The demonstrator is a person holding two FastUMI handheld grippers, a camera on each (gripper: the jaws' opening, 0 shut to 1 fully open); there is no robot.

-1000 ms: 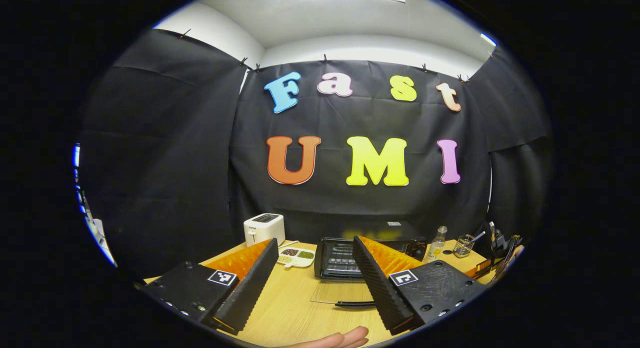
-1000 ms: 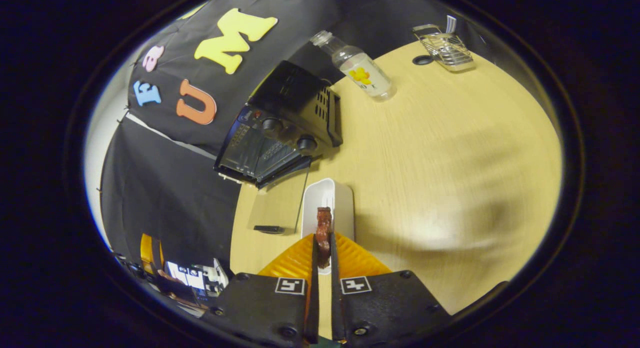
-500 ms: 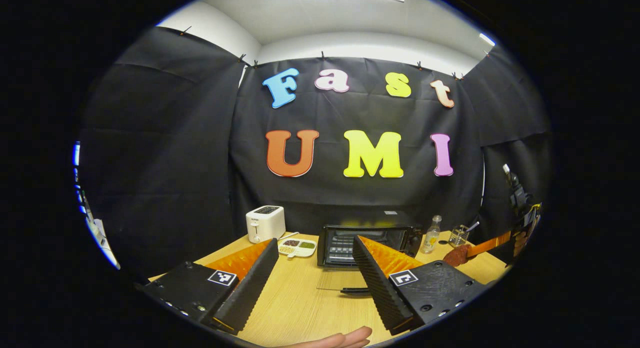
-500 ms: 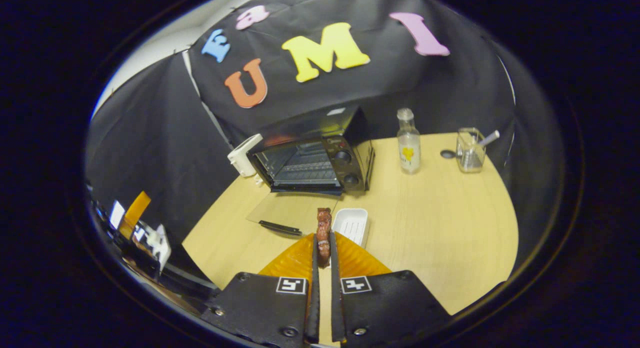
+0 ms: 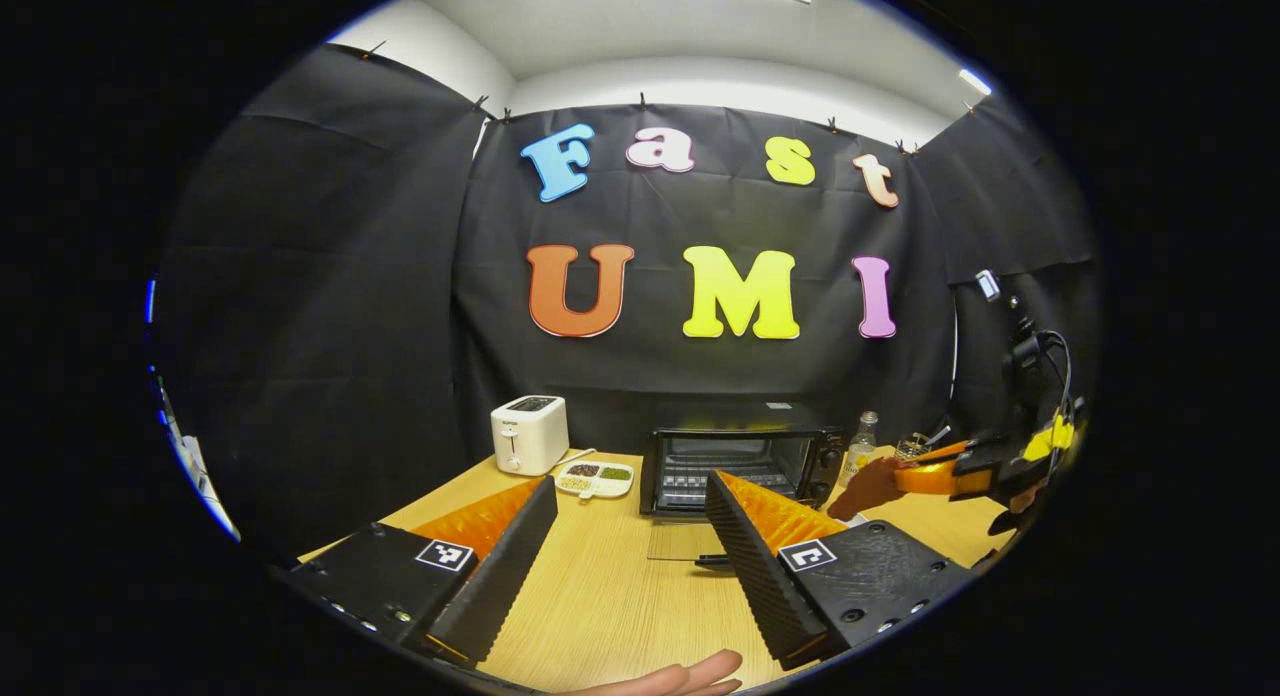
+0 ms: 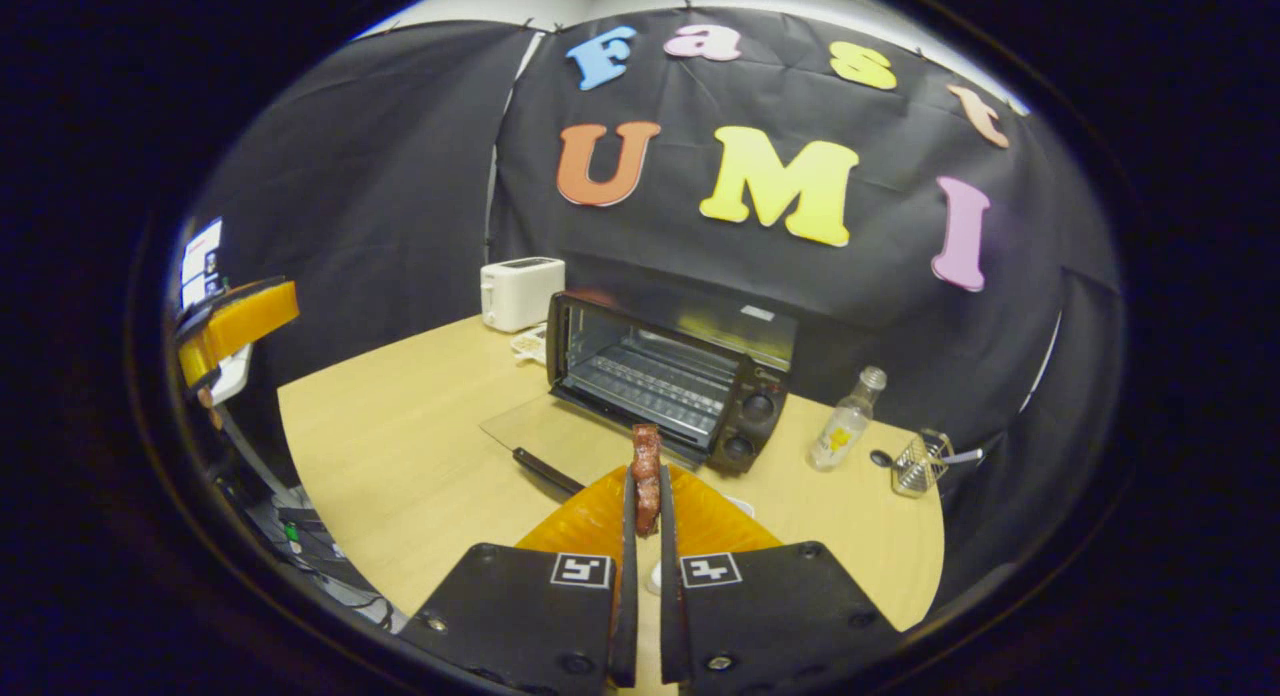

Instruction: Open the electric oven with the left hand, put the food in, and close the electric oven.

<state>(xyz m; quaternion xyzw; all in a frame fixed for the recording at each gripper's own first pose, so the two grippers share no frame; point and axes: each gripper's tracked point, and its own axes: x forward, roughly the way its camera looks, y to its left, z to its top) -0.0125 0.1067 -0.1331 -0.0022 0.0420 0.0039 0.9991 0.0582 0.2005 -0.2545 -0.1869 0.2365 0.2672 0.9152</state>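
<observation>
Lifted off the white dish and swung round within a second, the strip of food (image 6: pixel 646 476) hung clamped between the right gripper (image 6: pixel 646 496) jaws, now aimed at the electric oven (image 6: pixel 665 381). Its glass door (image 6: pixel 545 438) lay flat open on the desk (image 6: pixel 400 446), rack exposed, so loading looked the next step. The left gripper (image 5: pixel 630 536) waited in front of the oven, jaws apart and empty. A toaster (image 6: pixel 521 292) and a bottle (image 6: pixel 845 420) flanked the oven.

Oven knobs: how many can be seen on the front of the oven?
2, on the oven's right panel: one knob above, the other directly below it. More may be hidden.
</observation>
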